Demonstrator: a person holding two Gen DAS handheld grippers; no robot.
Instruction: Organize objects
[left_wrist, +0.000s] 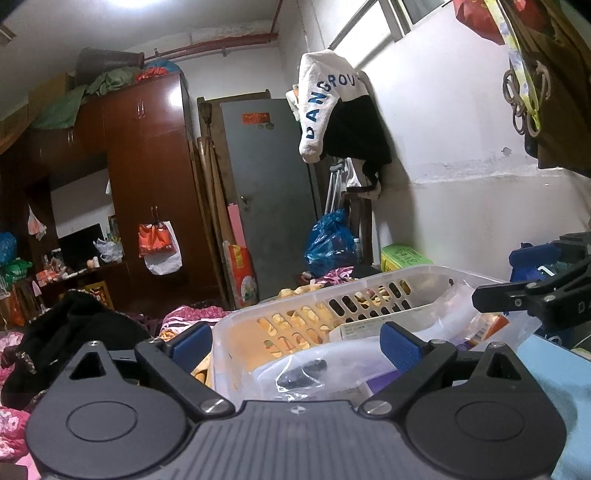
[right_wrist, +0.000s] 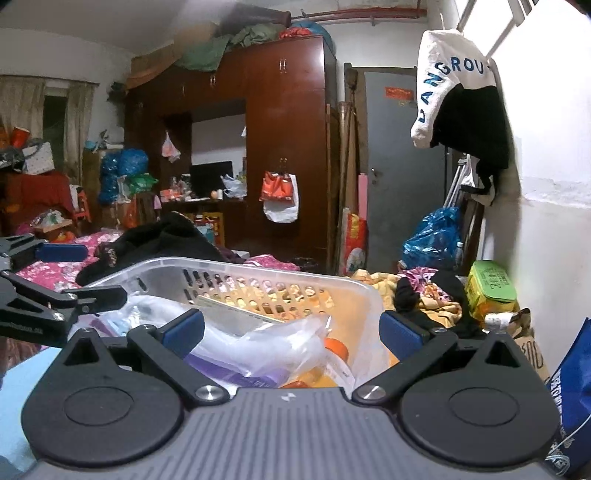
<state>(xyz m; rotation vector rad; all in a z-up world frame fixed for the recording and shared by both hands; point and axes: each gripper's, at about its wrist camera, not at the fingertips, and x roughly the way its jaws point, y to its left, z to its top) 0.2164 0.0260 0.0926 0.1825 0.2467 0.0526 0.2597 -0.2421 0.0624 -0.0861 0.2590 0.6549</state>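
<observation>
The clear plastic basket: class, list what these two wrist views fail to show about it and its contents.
- Basket near rim: left wrist view, cut off by the left gripper body.
- Dark item in the clear bag: same view, blurred by plastic.
- Orange package: right wrist view, half hidden under a plastic bag; label too small to read.

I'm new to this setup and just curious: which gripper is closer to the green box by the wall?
Right. The right gripper hangs open over the basket's end nearest the green box. The left gripper, also open, is at the basket's opposite end.
</observation>
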